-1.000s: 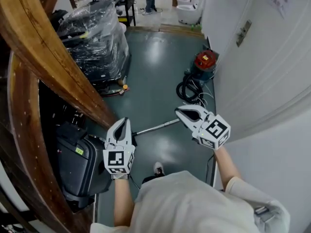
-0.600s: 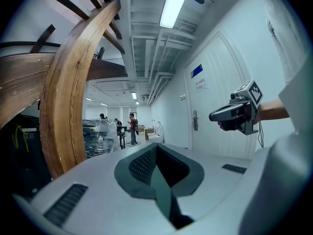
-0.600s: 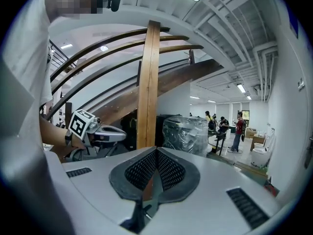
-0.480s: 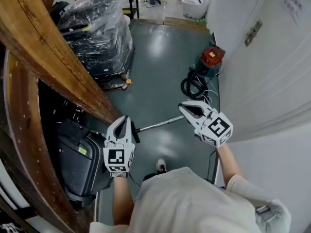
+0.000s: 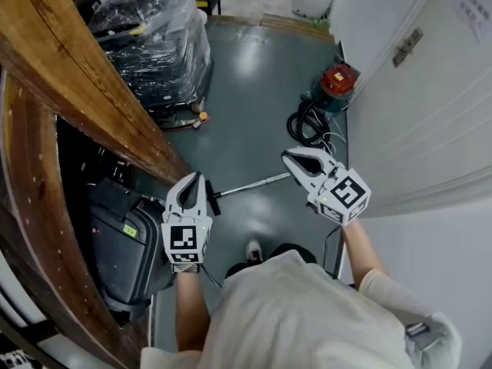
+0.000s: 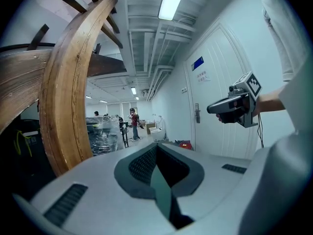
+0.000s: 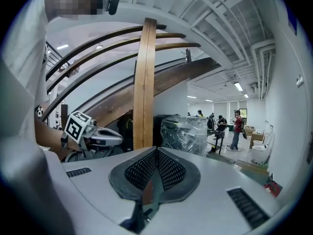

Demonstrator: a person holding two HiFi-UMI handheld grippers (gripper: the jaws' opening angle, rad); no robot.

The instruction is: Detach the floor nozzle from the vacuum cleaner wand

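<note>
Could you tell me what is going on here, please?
A person stands holding a grey two-jaw tool in each hand. The left tool and the right tool are both shut and empty. On the dark floor below them lies a slim silver metal vacuum wand, with what looks like the black floor nozzle at its end and not yet detached. A red canister vacuum cleaner sits further off. Neither tool touches the wand.
</note>
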